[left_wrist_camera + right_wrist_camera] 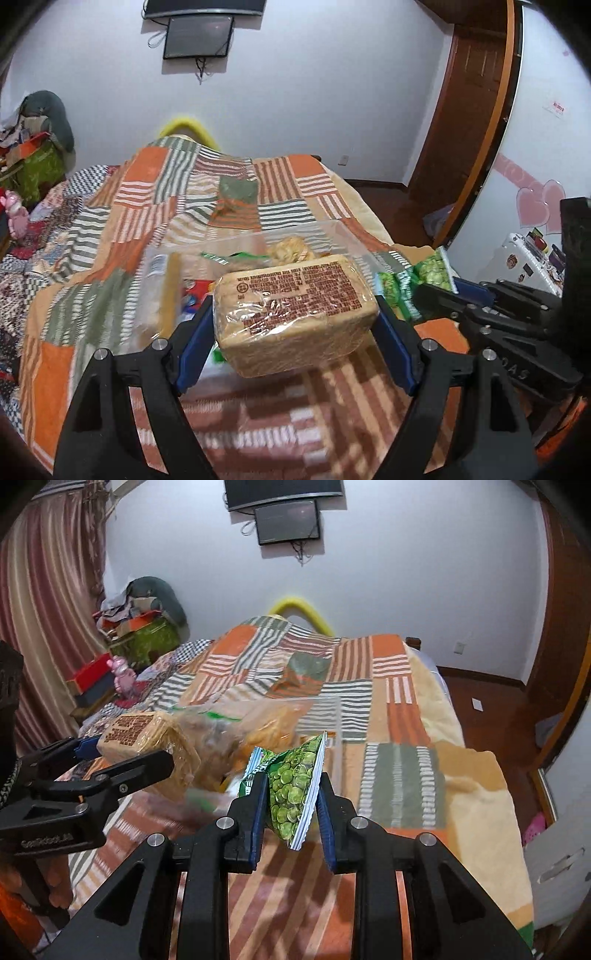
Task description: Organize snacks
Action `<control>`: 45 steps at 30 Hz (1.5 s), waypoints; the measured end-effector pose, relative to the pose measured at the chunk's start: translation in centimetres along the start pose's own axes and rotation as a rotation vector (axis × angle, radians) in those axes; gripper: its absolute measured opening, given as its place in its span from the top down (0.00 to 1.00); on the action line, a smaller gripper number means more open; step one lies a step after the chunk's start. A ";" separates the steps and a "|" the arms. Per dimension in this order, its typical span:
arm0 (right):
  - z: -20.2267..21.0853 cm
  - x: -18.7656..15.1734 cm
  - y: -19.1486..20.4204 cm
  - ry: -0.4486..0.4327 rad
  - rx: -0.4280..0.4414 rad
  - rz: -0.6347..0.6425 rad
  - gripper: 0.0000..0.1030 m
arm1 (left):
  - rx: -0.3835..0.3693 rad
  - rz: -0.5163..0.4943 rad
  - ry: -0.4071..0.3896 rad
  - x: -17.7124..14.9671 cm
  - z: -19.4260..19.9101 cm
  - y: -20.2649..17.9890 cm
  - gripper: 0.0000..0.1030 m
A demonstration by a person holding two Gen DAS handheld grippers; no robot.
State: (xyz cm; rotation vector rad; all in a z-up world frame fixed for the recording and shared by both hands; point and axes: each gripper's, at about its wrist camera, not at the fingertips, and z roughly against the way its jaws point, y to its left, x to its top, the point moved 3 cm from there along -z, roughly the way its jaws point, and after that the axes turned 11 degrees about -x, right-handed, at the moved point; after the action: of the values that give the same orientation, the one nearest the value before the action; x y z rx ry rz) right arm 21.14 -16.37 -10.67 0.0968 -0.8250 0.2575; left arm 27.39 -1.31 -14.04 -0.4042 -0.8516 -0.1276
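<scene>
White walls (406, 572) all round, with a dark screen (288, 520) mounted high and loose cables hanging under it. Striped red-and-cream curtain (40, 602) at the left in the right wrist view; brown wooden door (454, 122) and dark wood floor (491, 716) at the right. Filling the middle, a bed (476, 812) under a patchwork quilt (147, 206) of orange, green and striped squares, a cream blanket showing along its right edge. Beyond the bed's far left corner, a heap of clothes and boxes (144, 620); behind the far end, a yellow curved thing (295, 605), unclear what. On the quilt, a clear tub (332, 236) holding blurred snack packs. Held above the quilt just in front of the tub, a wrapped block of crackers (295, 314) with brown print, clamped between the spread blue fingers (391, 347) of the left gripper (295, 325). Just to its right, a green pea bag (295, 786), pinched upright by the nearly closed fingers (258, 812) of the right gripper (291, 812), lifted clear of the quilt
</scene>
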 end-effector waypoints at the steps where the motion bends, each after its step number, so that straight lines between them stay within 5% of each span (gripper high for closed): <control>1: -0.3 0.1 -0.2 0.005 0.001 -0.004 0.78 | -0.009 0.001 0.008 0.2 -0.5 0.0 0.22; 10: -3.8 0.9 -0.3 0.047 0.025 -0.004 0.78 | -0.005 -0.074 0.016 1.5 -3.7 0.0 0.22; 25: -4.2 0.0 0.2 0.104 0.034 0.035 0.67 | 0.035 -0.020 0.089 -0.1 -4.8 2.5 0.13; 30: -2.7 0.1 0.2 0.068 -0.009 0.052 0.49 | 0.049 -0.022 0.057 0.1 -2.5 2.3 0.13; 45: 9.6 3.0 -0.5 -0.170 0.014 -0.021 0.49 | 0.138 -0.104 -0.263 2.6 13.4 -2.2 0.13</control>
State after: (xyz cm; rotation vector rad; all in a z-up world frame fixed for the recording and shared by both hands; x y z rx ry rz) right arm 16.40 -18.02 -1.95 0.1425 -0.9910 0.2372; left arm 19.09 2.14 -3.56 -0.2499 -1.1342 -0.1127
